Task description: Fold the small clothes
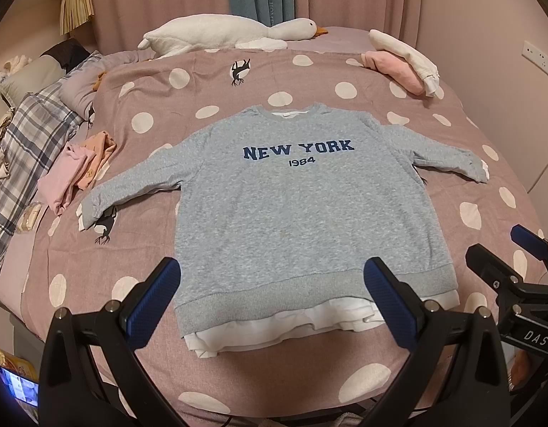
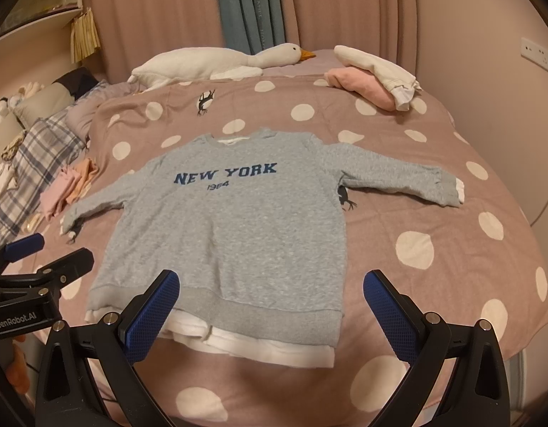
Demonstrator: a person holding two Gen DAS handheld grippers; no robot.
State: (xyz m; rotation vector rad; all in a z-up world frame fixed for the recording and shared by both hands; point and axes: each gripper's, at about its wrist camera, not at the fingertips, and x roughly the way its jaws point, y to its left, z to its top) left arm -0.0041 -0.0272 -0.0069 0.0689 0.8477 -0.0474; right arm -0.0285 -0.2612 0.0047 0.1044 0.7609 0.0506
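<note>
A grey sweatshirt (image 1: 295,206) (image 2: 234,235) printed NEW YORK 1984 lies flat and face up on the bed, both sleeves spread outward, a white hem showing below its ribbed band. My left gripper (image 1: 274,277) hovers open over the near hem, its blue pads (image 1: 156,302) apart with nothing between them. My right gripper (image 2: 272,288) is open too, above the hem's right corner. Each gripper shows at the edge of the other's view: the right gripper (image 1: 501,249) and the left gripper (image 2: 49,249).
The bed (image 1: 487,185) has a pink cover with white dots. Folded pink and orange clothes (image 1: 78,167) lie at the left by a plaid pillow (image 1: 28,149). A goose plush (image 1: 224,33) and a pink and white bundle (image 1: 402,60) sit at the far edge. Curtains hang behind.
</note>
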